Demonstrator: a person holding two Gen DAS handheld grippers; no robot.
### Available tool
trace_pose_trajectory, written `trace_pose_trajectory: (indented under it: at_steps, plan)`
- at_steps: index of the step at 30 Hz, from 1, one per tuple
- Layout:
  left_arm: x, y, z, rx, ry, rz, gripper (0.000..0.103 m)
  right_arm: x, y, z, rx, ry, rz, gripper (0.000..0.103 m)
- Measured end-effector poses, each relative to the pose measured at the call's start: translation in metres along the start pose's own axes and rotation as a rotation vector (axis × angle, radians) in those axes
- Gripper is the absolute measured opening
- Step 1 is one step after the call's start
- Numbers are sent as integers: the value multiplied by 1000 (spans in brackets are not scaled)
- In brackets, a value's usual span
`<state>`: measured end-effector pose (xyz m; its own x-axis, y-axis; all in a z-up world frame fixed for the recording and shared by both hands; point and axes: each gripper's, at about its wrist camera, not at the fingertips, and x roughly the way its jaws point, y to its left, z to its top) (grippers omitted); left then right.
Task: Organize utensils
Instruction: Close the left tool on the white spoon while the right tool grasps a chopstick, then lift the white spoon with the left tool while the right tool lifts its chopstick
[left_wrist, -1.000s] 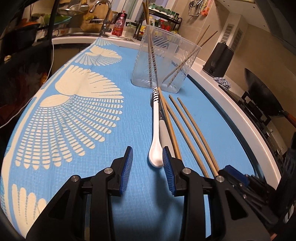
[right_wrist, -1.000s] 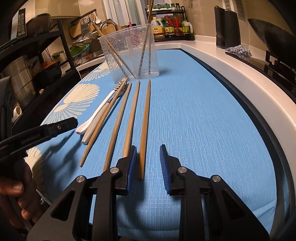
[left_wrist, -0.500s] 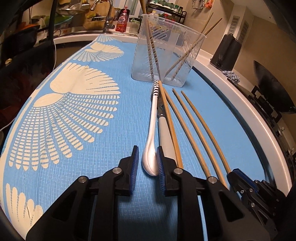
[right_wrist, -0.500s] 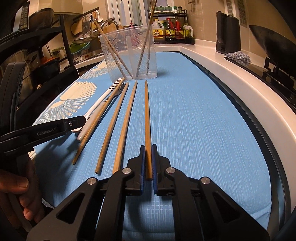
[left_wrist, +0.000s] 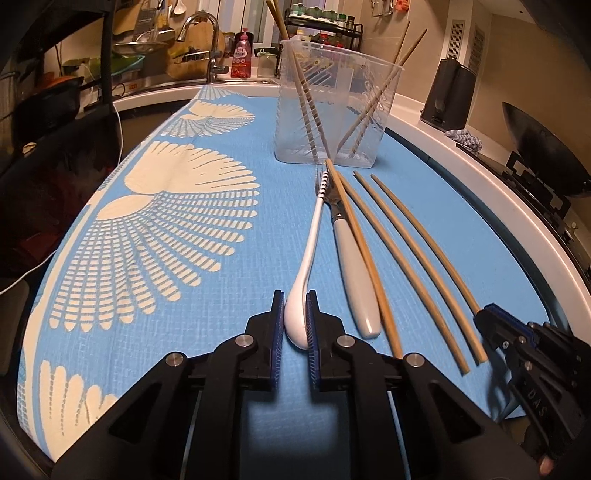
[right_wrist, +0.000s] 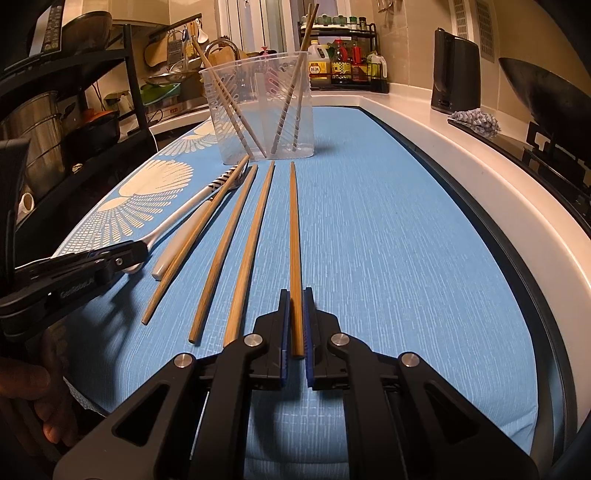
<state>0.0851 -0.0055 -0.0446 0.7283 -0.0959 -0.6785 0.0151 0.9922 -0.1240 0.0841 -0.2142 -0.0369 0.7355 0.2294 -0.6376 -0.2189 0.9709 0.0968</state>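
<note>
A white spoon (left_wrist: 309, 251) with a striped handle end lies on the blue cloth (left_wrist: 184, 295). My left gripper (left_wrist: 295, 295) is closing on its bowl, and the pads touch both sides of it. My right gripper (right_wrist: 295, 291) is shut on the near end of the rightmost wooden chopstick (right_wrist: 293, 229). Three more chopsticks (right_wrist: 253, 236) and a white-handled fork (left_wrist: 354, 273) lie between the two grippers. Beyond them stands a clear plastic container (right_wrist: 258, 110) with several chopsticks leaning inside it.
The cloth covers a counter with a white raised edge (right_wrist: 498, 177) on the right. A wok (right_wrist: 546, 96) and a black kettle (right_wrist: 456, 70) stand past that edge. A sink faucet (left_wrist: 207, 44) and a dark shelf rack (right_wrist: 74, 110) are at the back left.
Both grippers went from open to closed. The left jaws closed in on the spoon's bowl, the right jaws on the end of the rightmost chopstick. Neither utensil has left the cloth.
</note>
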Motion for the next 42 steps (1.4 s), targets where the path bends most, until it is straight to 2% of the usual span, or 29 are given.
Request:
trace_pose_trajectory:
  at_steps: [13,34,42]
  plan:
    - [-19,25,-17,-23,-53,-6,11,-5,-12,-3,30,-6,-69,7]
    - [-24,17,-25,32,-109,26,11,-3,-13,-1,11,-14,-70,7]
    - [-27,15,-30,33,-126,57,12,-4,-14,-2,23,-15,-111,7]
